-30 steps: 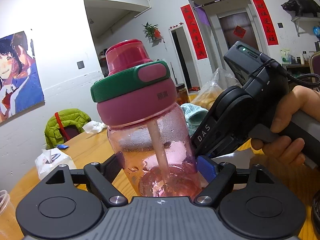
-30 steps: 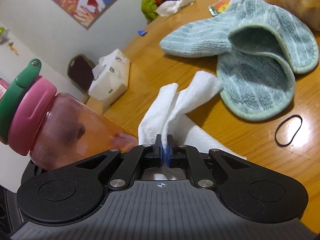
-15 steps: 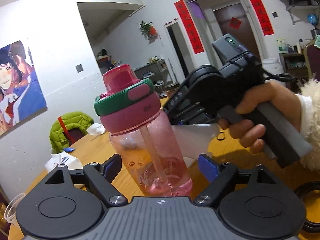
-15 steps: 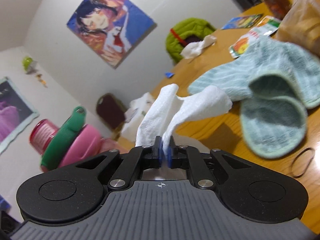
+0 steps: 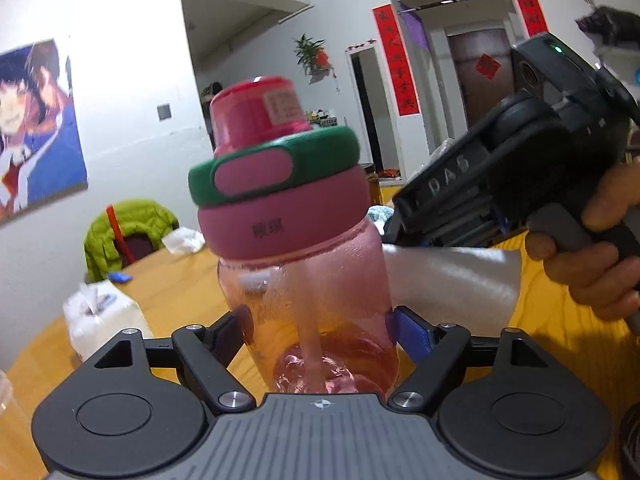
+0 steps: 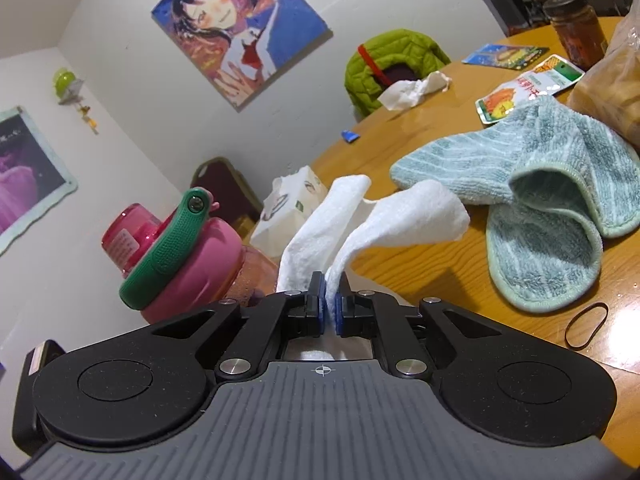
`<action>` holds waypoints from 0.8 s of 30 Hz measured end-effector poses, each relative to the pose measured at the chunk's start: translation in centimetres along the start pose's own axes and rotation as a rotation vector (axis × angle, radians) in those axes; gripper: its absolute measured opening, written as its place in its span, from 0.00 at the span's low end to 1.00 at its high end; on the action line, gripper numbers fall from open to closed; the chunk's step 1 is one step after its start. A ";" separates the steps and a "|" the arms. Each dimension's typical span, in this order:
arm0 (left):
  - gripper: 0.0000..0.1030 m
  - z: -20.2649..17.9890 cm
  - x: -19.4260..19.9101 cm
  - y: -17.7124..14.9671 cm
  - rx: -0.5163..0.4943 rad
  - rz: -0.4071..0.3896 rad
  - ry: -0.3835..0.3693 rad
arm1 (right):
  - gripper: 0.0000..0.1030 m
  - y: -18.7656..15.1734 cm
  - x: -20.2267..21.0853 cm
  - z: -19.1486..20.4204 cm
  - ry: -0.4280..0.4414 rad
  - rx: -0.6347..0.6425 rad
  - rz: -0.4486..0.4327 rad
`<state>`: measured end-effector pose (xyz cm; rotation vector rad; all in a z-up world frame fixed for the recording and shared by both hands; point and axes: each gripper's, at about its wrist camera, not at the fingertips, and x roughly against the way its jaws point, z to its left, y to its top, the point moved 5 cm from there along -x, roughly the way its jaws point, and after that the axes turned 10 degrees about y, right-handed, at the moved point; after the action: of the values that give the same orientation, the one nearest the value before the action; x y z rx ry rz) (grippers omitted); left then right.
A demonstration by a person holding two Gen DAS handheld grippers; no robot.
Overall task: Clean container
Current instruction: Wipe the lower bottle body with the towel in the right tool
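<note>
A clear pink water bottle (image 5: 316, 300) with a pink lid, green band and inner straw stands upright between the blue pads of my left gripper (image 5: 320, 332), which is shut on its lower body. In the right wrist view the same bottle (image 6: 188, 256) shows at lower left, tilted in frame. My right gripper (image 6: 328, 308) is shut on a folded white paper towel (image 6: 376, 220) that sticks up past the fingertips. In the left wrist view that towel (image 5: 452, 280) lies against the bottle's right side, under the right gripper's body, which a hand (image 5: 596, 264) holds.
On the round wooden table (image 6: 440, 276) lie a teal microfiber cloth (image 6: 540, 184), a black rubber band (image 6: 586, 324), a tissue pack (image 6: 288, 208), snack packets (image 6: 528, 88), a jar (image 6: 576, 32) and a bag. A green jacket (image 6: 384, 64) hangs on a chair.
The bottle has come closer and the left pads have closed in onto its body. The right gripper with the towel has dropped lower, so the towel now rests on the bottle's right side.
</note>
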<state>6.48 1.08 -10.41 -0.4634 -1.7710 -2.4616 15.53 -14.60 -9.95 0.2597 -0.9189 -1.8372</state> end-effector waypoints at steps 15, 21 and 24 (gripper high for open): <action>0.73 1.5 0.3 -0.1 0.034 0.005 0.055 | 0.10 -1.3 -1.7 -2.1 -0.011 -0.109 0.077; 0.73 2.2 0.0 -0.5 0.036 0.001 0.054 | 0.10 -2.6 -3.4 -3.0 -0.126 -0.065 0.159; 0.74 2.4 0.5 -0.5 0.047 -0.014 0.051 | 0.11 -2.5 -3.3 -2.5 -0.155 -0.016 0.135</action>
<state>6.38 3.58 -10.07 -0.3819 -1.8142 -2.4117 16.65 -12.50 -14.17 0.0438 -1.0033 -1.7573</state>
